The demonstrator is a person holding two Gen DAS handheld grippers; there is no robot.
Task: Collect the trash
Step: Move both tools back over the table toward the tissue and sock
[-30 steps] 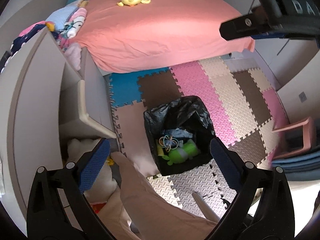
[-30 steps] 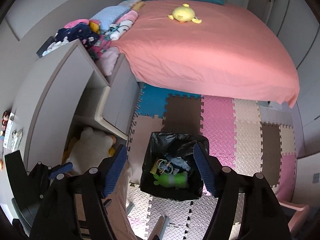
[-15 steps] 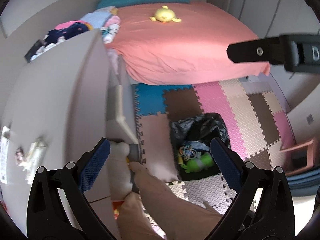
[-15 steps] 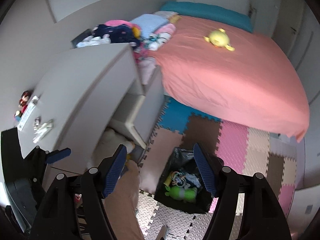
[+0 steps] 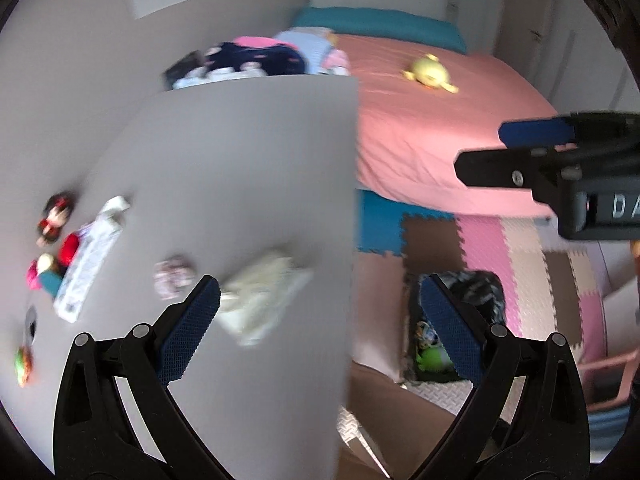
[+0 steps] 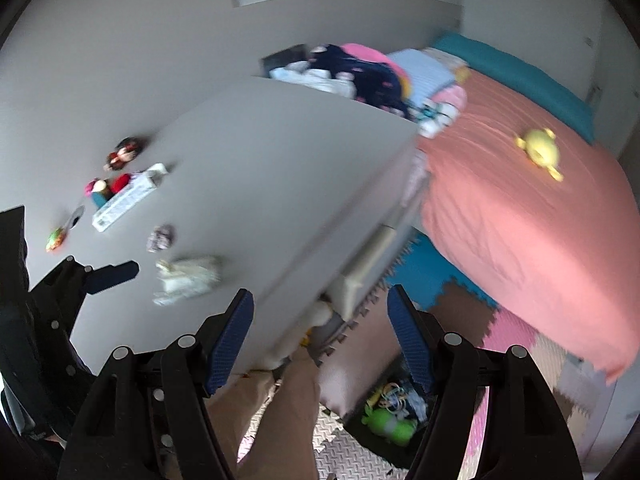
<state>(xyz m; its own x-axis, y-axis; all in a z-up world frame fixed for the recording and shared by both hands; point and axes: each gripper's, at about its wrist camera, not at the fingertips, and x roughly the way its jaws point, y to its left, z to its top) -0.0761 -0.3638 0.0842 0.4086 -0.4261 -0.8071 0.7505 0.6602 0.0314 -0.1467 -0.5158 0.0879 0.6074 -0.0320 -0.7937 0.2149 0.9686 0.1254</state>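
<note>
Grey walls close off the far side of a bedroom whose floor (image 5: 516, 248) is laid with interlocking foam tiles in pink, brown, blue and cream. On the right stands a bed (image 6: 520, 200) under a salmon-pink sheet, with a yellow plush toy (image 6: 540, 152) lying on it and a heap of folded clothes (image 6: 360, 72) at its far left corner. Left of the bed, a grey table (image 5: 240, 168) fills most of both views. On the floor near the table's right edge sits a bin (image 6: 384, 428) lined with a black bag, holding a green toy and other small bits.

Trash lies on the table: a crumpled white wrapper (image 5: 260, 296) near the middle, a small crumpled ball (image 5: 174, 276) just left of it, and a long white carton (image 5: 90, 256) farther left. Small figurines (image 5: 54, 216) stand beside the carton near the table's left edge.

The left claw (image 5: 320, 328) hangs above the table with its blue pads spread wide and nothing between them; the wrapper lies just beyond its left pad. The right claw (image 6: 320, 344) is likewise wide and empty, poised over the table's near right edge, with a person's beige-clad leg (image 6: 288, 412) below it.
</note>
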